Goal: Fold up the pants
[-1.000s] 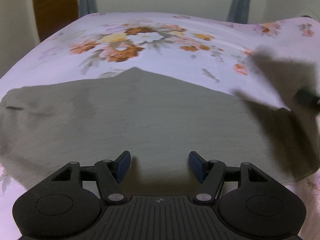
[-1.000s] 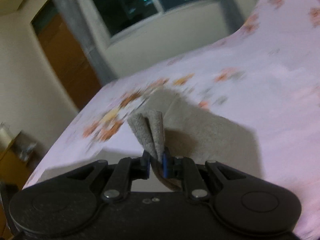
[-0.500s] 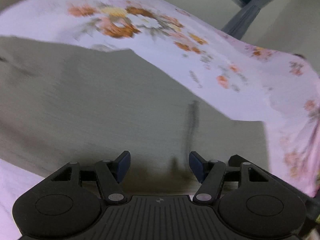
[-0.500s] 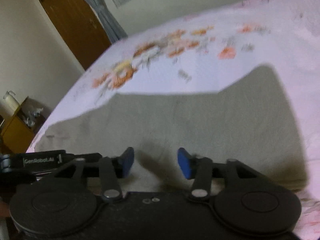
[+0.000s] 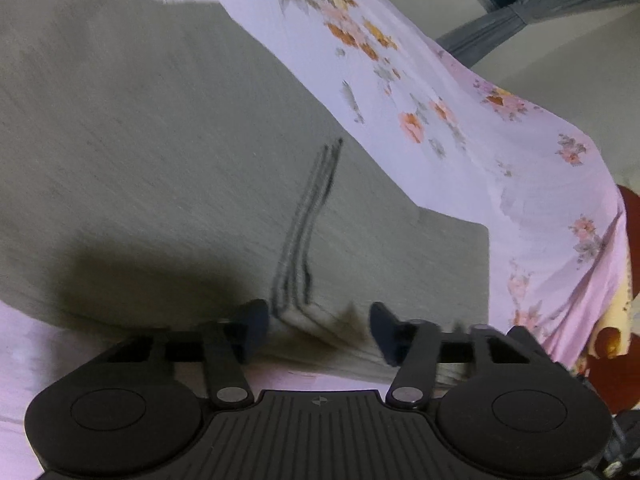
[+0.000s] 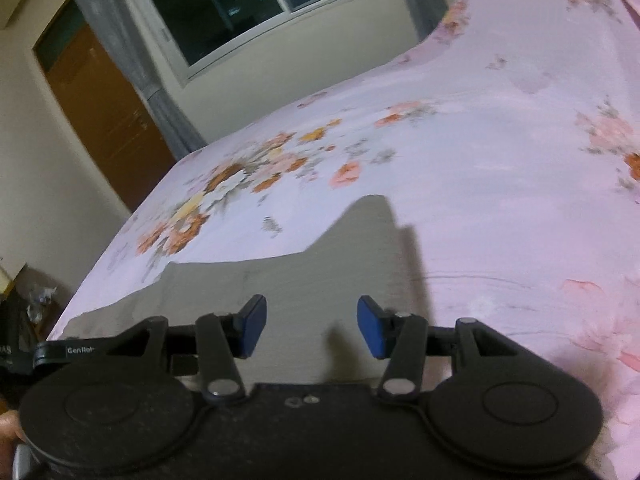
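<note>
The grey pants (image 5: 168,152) lie spread flat on the bed, on a pale pink sheet (image 5: 480,152) printed with orange and yellow flowers, and they serve as the marker for everything else here. Seen from the left gripper's camera, the cloth fills most of the view, its far edge running in steps down toward the right, with the flowered sheet beyond that edge. A dark streak of a few thin lines (image 5: 310,224) runs across the pants, ending close to the near edge of the cloth. The left gripper (image 5: 316,330) sits low at that near edge, its two blue-padded fingers spread wide with nothing between them but the pants' border, and its shadow falls on the fabric just to the left of the streak. The right gripper (image 6: 312,326) hangs over the pants (image 6: 304,296) too, jaws released and well apart, holding nothing; grey cloth shows between and beyond its fingers, and a narrow corner of the pants reaches out onto the sheet (image 6: 500,140) past it. A big cluster of flowers (image 6: 224,188) is printed on the sheet beyond the pants to the left. Farther off, past the bed, stand a brown door (image 6: 100,120), a grey curtain (image 6: 132,52) and a dark window (image 6: 248,4). The picture is somewhat blurred in both views.
</note>
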Available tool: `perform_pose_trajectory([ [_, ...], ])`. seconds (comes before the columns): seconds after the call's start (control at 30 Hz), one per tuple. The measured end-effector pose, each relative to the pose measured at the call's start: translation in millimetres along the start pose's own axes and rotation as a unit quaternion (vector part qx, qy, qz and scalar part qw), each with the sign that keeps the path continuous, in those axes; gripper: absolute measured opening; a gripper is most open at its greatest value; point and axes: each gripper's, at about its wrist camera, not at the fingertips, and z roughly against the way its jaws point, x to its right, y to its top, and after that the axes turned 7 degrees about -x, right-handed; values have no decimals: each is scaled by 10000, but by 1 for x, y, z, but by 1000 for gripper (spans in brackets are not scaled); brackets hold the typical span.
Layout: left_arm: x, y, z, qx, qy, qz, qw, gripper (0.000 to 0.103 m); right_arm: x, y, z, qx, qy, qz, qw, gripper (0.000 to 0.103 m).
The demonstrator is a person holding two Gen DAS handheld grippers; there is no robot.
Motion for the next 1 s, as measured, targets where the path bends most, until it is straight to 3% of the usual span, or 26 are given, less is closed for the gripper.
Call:
perform_pose_trajectory([
  [0.07, -1, 1, -9, 50, -62, 163, 9998, 31, 8, -1, -1, 11, -53, -60, 10000, 50],
  [0.13, -3, 1, -15, 27, -160, 353, 9992, 22, 15, -2, 0, 38, -131, -100, 9999, 50],
  [0.23, 7, -3, -5, 346, -107, 86, 9993, 19, 23, 1, 4, 168, -357, -189, 9990, 50],
  [0.33, 17, 0, 26, 813, -283, -106, 9962, 19, 26, 8, 8, 281, -553, -182, 9979, 50],
  [0.43, 21, 7, 66, 1291, -186, -483, 9903, 19, 15, 14, 3, 249, -562, 66, 9981, 48],
  [0.5, 11, 11, 86, 1405, -36, -574, 9884, 19, 4, 13, -5, 121, -467, 233, 9986, 47],
  [0.57, -4, 13, 89, 1280, 268, -697, 9890, 19, -9, 10, -16, -26, -403, 400, 9984, 47],
  [0.7, -32, 5, 58, 741, 866, -575, 9918, 19, -30, -4, -52, -543, -357, 618, 9960, 45],
  [0.8, -37, -2, 51, 775, 959, -550, 9908, 27, -37, -19, -76, -989, -582, 920, 9891, 45],
  [0.87, -31, -2, 58, 819, 1130, -596, 9884, 43, -41, -23, -77, -1020, -659, 1147, 9859, 45],
  [0.93, -23, -3, 74, 1124, 1491, -741, 9796, 52, -45, -19, -72, -969, -563, 1080, 9878, 46],
  [1.0, -11, -2, 85, 1361, 1664, -1007, 9714, 54, -49, -15, -69, -850, -459, 965, 9906, 46],
])
